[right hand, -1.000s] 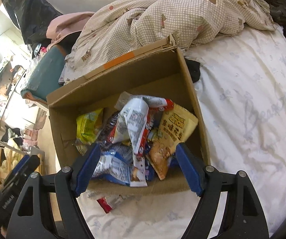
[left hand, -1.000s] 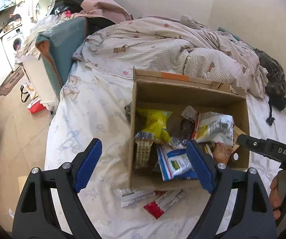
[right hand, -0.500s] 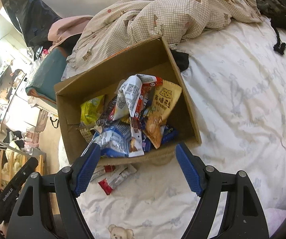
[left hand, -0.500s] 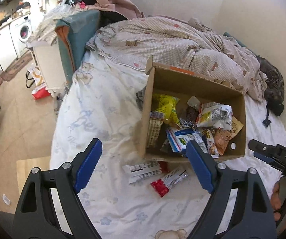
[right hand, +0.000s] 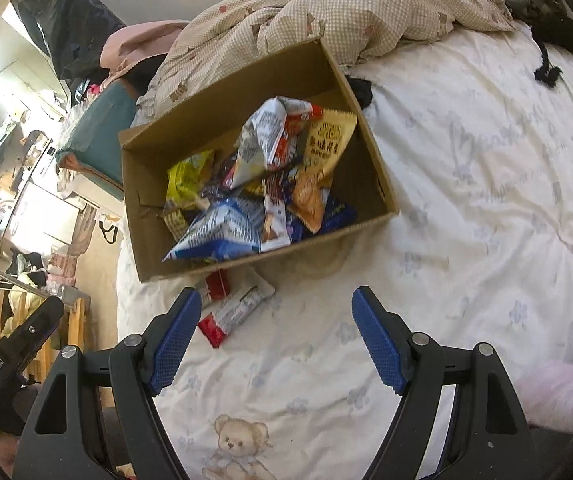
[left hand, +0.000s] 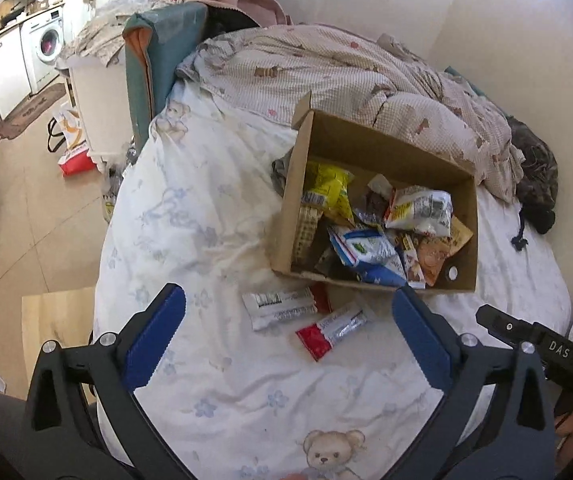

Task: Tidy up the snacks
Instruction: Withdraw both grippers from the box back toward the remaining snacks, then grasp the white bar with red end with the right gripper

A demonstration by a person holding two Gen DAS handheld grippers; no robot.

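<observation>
A brown cardboard box sits on the bed, holding several snack packets: a yellow one, a blue-white one, a white-red one. Two packets lie on the sheet in front of the box: a white one and a red-and-silver one. My left gripper is open and empty, above and short of them. In the right wrist view the box is ahead, and the red-and-silver packet lies by the left finger of my open, empty right gripper.
A rumpled checked quilt lies behind the box. A dark garment is at the bed's right side. The bed's left edge drops to a tiled floor with a white cabinet and a teal cushion.
Both grippers have drawn back and up from the box, so it looks smaller and farther. The two packets on the sheet have come into fuller view. Both grippers stay open.
</observation>
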